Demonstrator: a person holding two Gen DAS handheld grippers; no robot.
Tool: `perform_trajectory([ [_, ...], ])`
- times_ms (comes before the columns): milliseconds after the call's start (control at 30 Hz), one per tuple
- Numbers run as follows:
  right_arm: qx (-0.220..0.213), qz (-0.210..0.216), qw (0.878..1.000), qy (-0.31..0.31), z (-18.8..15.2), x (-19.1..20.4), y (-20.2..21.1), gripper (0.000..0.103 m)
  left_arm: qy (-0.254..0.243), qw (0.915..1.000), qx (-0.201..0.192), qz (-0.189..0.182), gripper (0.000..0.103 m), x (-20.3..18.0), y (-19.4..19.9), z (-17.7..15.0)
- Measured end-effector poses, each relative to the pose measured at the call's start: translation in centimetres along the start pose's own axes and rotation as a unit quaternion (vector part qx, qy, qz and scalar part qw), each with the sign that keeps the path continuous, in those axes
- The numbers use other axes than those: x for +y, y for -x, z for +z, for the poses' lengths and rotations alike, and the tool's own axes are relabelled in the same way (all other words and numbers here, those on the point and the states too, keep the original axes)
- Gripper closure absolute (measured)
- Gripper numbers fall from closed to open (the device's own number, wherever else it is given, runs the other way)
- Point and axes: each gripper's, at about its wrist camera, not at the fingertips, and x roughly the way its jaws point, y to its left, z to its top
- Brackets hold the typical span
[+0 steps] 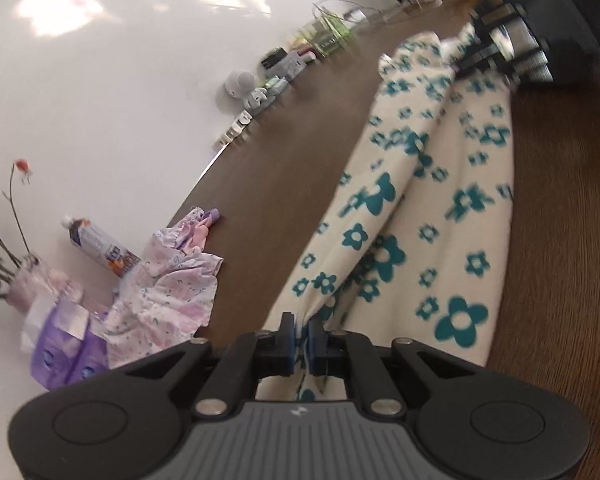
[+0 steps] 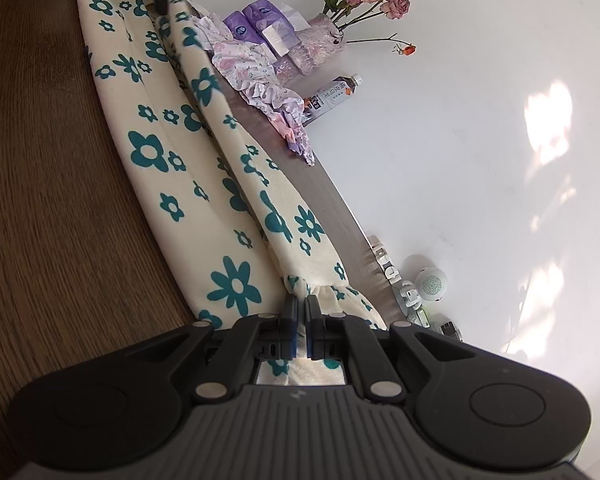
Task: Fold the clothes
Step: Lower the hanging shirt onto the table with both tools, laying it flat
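Both grippers clamp the cream garment (image 1: 432,216) with teal flowers: left gripper (image 1: 301,332) on one end, right gripper (image 2: 301,316) on the gathered other end. Its long axis runs between them along the brown table (image 1: 560,240), parallel to the wall-side edge, folded lengthwise.

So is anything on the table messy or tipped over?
Yes. A drink bottle lies on its side by the wall, and a pink flowery garment sits crumpled beside it. The cream flowered cloth is just stretched between both grippers.

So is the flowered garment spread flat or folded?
Folded lengthwise: the flowered garment lies as a long doubled strip, each claw, left and right, pinching an end.
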Motion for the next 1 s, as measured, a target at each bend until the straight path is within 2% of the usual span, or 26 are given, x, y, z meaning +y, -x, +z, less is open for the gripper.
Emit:
perform_trajectory([
  [67,0.0,0.0,1.0,0.0,0.0,0.0,0.0,0.098,-0.039,0.9991,0.011,0.01,0.097,-1.8,-0.4,-0.4],
  [133,0.0,0.0,1.0,0.0,0.0,0.0,0.0,0.098,-0.053,0.9983,0.008,0.021,0.096,-2.4,-0.2,-0.6],
  [200,0.0,0.0,1.0,0.0,0.0,0.0,0.0,0.098,-0.038,0.9991,0.003,0.017,0.078,-1.7,0.4,-0.6],
  [267,0.0,0.0,1.0,0.0,0.0,0.0,0.0,0.098,0.011,0.9999,-0.011,0.006,0.063,-0.1,1.4,-0.5],
  [367,0.0,0.0,1.0,0.0,0.0,-0.1,0.1,0.098,0.111,0.9929,-0.042,-0.005,0.054,3.0,3.1,-0.3],
  [400,0.0,0.0,1.0,0.0,0.1,-0.1,0.1,0.098,0.147,0.9874,-0.058,-0.01,0.05,4.0,3.6,-0.3],
  [467,0.0,0.0,1.0,0.0,0.1,-0.1,0.1,0.098,0.228,0.969,-0.09,-0.028,0.044,5.5,4.1,0.0],
  [567,0.0,-0.001,1.0,0.0,0.1,-0.1,0.1,0.098,0.331,0.9338,-0.121,-0.063,0.044,6.6,3.6,0.7],
  [600,0.0,-0.002,1.0,0.0,0.1,0.0,0.1,0.098,0.351,0.9259,-0.122,-0.069,0.045,6.5,3.0,1.2],
  [667,0.0,-0.002,1.0,0.0,0.1,-0.1,0.0,0.098,0.375,0.9169,-0.113,-0.078,0.045,5.7,1.4,2.3],
  [733,0.0,-0.001,1.0,0.0,0.1,-0.1,0.0,0.098,0.382,0.9137,-0.1,-0.094,0.052,4.7,-0.2,3.4],
  [800,-0.001,0.001,1.0,-0.006,0.1,-0.3,0.2,0.096,0.378,0.916,-0.078,-0.108,0.059,3.6,-1.7,4.3],
  [867,0.004,0.016,0.997,-0.07,-0.3,-2.3,0.6,0.093,0.374,0.9197,-0.048,-0.11,0.061,2.4,-3.1,4.7],
  [933,0.009,0.03,0.991,-0.133,-0.6,-4.4,1.1,0.079,0.377,0.9199,-0.031,-0.104,0.061,1.4,-4.2,4.3],
  [967,0.011,0.037,0.986,-0.165,-0.7,-5.4,1.3,0.066,0.384,0.9173,-0.034,-0.102,0.061,1.2,-4.3,4.0],
  [1000,0.013,0.044,0.979,-0.199,-0.9,-6.5,1.5,0.064,0.39,0.9143,-0.035,-0.102,0.061,1.2,-4.2,3.8],
])
